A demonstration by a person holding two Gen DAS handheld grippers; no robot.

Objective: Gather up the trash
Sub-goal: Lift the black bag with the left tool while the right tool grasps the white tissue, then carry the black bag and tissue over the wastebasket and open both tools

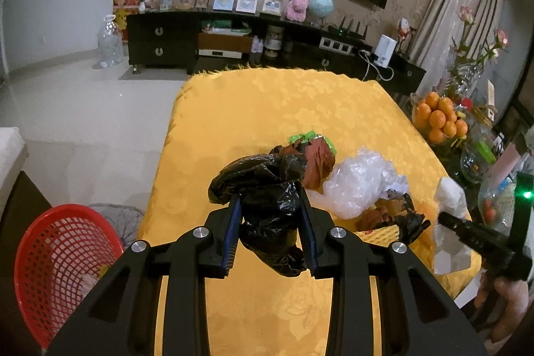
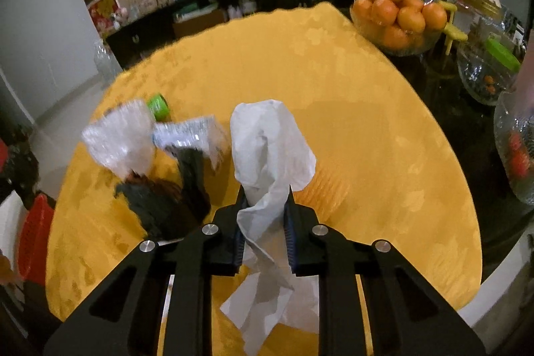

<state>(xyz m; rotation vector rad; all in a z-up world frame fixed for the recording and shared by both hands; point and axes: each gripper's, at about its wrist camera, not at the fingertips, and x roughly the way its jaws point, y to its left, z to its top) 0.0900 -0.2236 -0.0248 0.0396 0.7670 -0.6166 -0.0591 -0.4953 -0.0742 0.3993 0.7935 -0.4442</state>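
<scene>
Both loads pinched — left claw (image 1: 270, 216) on black bag (image 1: 267, 189), right claw (image 2: 265, 216) on white tissue (image 2: 270, 149) — we keep grips firm, swinging toward red basket (image 1: 50, 262).

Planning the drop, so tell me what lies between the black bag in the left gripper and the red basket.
Only bare yellow tablecloth and its edge, seen in the left wrist view. The black bag is clamped in the left gripper; the red basket sits lower, off the table's left side.

Left of the right gripper (image 2: 266, 196), the clear plastic wrap (image 2: 118, 139) and dark scraps (image 2: 160, 202) blur; the red basket (image 2: 35, 236) is cut off
</scene>
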